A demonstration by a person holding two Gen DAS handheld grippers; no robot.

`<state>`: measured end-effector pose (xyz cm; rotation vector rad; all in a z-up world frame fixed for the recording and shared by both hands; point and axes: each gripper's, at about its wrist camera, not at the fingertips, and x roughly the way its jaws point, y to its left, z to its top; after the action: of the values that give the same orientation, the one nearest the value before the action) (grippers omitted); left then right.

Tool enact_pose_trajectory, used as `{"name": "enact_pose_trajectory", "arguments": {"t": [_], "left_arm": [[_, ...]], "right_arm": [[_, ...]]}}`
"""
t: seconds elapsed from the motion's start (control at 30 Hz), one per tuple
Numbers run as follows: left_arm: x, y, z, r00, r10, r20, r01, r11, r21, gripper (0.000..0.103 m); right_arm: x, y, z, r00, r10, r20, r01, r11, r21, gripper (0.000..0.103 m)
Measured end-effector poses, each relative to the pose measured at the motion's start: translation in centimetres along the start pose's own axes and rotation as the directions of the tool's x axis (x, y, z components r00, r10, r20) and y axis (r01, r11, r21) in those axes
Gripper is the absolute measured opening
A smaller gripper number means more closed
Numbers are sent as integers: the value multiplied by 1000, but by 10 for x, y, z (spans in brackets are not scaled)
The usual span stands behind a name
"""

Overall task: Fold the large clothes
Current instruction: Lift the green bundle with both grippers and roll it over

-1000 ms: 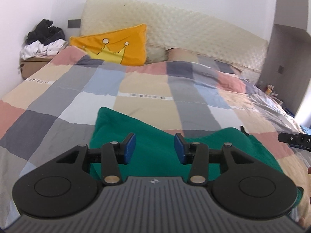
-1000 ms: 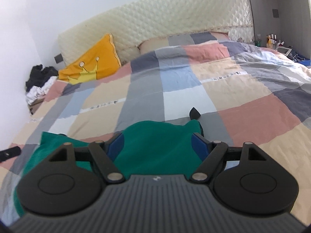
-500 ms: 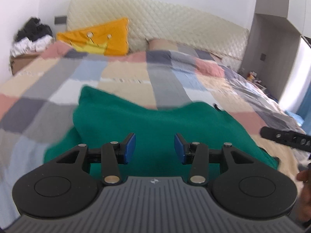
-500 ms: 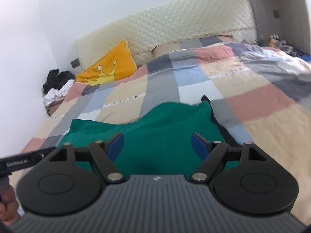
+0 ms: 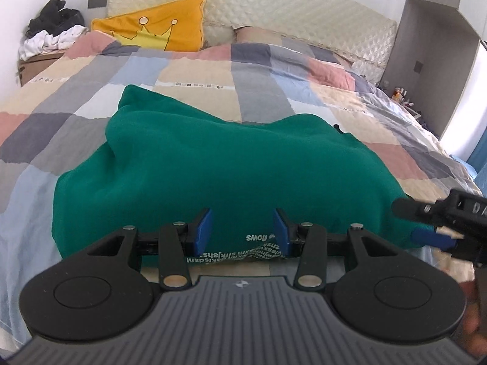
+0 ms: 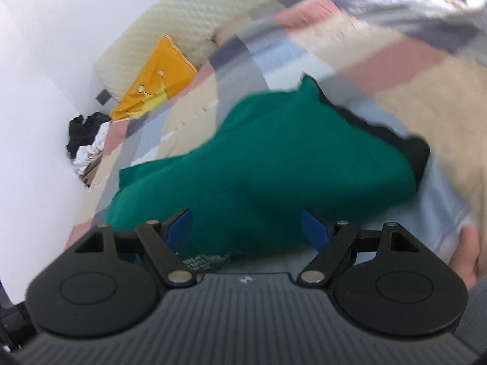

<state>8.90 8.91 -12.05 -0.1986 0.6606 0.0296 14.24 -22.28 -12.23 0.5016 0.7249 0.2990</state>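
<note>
A large dark green garment (image 5: 225, 167) lies folded in a thick pile on the checked bedspread (image 5: 197, 70). White printed lettering shows upside down along its near edge. My left gripper (image 5: 242, 232) is open, with its blue pads either side of that near edge. My right gripper (image 6: 248, 228) is open too, tilted, low over the garment (image 6: 268, 158). It also shows at the right in the left wrist view (image 5: 438, 228). A black lining shows along the garment's right edge in the blurred right wrist view.
A yellow crown pillow (image 5: 158, 27) leans on the cream padded headboard (image 5: 289, 9). A heap of black and white clothes (image 5: 51, 33) sits on a bedside unit at the far left. Small bottles stand on a shelf (image 5: 400, 94) at the right.
Both grippers have pulled back toward the near edge of the garment, so more of it shows. The right gripper has rolled sideways and its view is blurred. Both stay open.
</note>
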Motion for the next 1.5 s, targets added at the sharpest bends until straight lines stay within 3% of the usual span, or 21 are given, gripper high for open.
{"name": "enact_pose_trajectory", "arguments": {"t": [0.13,0.17,0.2,0.33,0.5,0.6,0.73,0.8,0.87,1.03,1.17,1.33,1.5], "left_arm": [[5,5,0,1000,-7,-18,6,999,-35,51],[7,7,2,1000,-6,-26,5,999,-40,55],[9,9,2,999,-7,-34,5,999,-46,63],[17,16,5,998,-37,-59,31,995,-94,76],[25,28,6,993,-91,-76,76,981,-178,83],[30,37,8,989,-126,-83,104,966,-238,85],[35,53,5,980,-188,-70,153,925,-347,88],[41,63,3,970,-229,-75,179,893,-412,90],[49,74,1,961,-263,-80,194,854,-483,91],[62,103,-9,943,-328,-60,211,726,-655,92],[72,123,-21,920,-392,-23,233,593,-771,93],[80,135,-29,942,-335,-7,183,530,-828,93],[85,155,-44,961,-264,81,180,374,-910,98]], "right_arm": [[13,-12,-2,999,-20,-47,25,994,109,85],[15,-15,-2,998,-21,-53,28,991,132,98],[17,-19,-2,998,-14,-53,23,986,164,103],[23,-34,-4,998,18,-67,2,957,291,103],[39,-51,-10,986,108,-124,-45,901,432,103],[51,-62,-14,971,202,-127,-99,826,554,103],[68,-73,-25,953,289,-95,-131,673,728,103],[76,-73,-28,944,322,-77,-144,611,779,103],[81,-69,-28,944,322,-65,-146,589,795,103],[79,-53,-21,943,331,-24,-203,633,747,103],[74,-55,-23,929,369,30,-263,601,754,103],[68,-53,-26,919,390,62,-300,586,753,103],[65,-58,-32,917,393,72,-300,558,773,103]]}}
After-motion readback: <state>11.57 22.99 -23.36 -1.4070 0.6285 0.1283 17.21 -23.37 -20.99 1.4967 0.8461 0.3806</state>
